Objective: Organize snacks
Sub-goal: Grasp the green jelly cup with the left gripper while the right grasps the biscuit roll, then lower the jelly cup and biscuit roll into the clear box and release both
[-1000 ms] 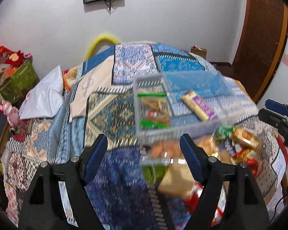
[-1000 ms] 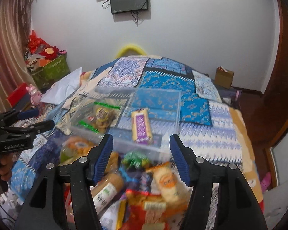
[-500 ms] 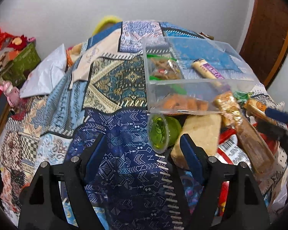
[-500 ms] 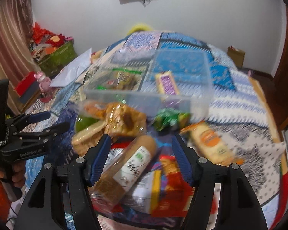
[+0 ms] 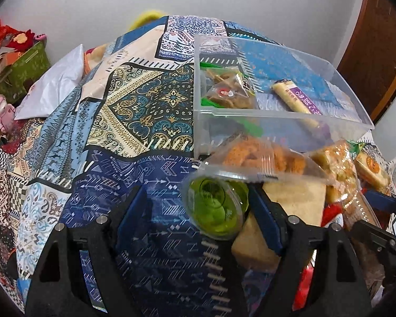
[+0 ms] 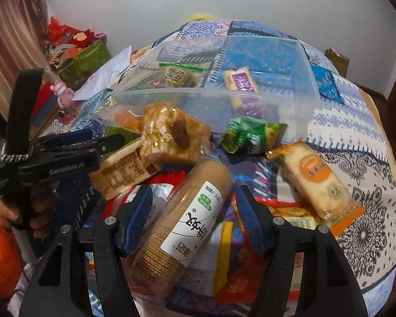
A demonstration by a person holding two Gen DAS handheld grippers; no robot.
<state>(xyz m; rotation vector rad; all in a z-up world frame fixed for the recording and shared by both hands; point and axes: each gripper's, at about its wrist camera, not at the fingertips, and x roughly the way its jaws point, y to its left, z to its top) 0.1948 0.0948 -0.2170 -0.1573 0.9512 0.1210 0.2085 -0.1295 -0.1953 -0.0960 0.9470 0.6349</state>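
A clear plastic bin (image 5: 250,121) (image 6: 298,84) sits on the patterned bedspread and holds a bag of brown snacks (image 5: 229,92) and a purple-labelled bar (image 5: 295,97) (image 6: 240,83). A pile of snacks lies in front of it. My left gripper (image 5: 198,208) is open, its jaws on either side of a green jelly cup (image 5: 216,208) lying on its side. My right gripper (image 6: 194,208) is open around a long roll of crackers (image 6: 182,227) in the pile. The left gripper also shows at the left of the right wrist view (image 6: 103,142).
The pile holds a bag of orange snacks (image 5: 264,155), a beige block (image 5: 290,203), a green packet (image 6: 250,134), an orange-labelled cracker pack (image 6: 314,179) and red wrappers. A white pillow (image 5: 52,87) and a green box (image 5: 21,68) lie at the left. A wooden door (image 5: 377,39) stands at the right.
Both grippers have dropped down and forward to the snack pile. The left now frames the green jelly cup; the right now frames the cracker roll. Both stay open.
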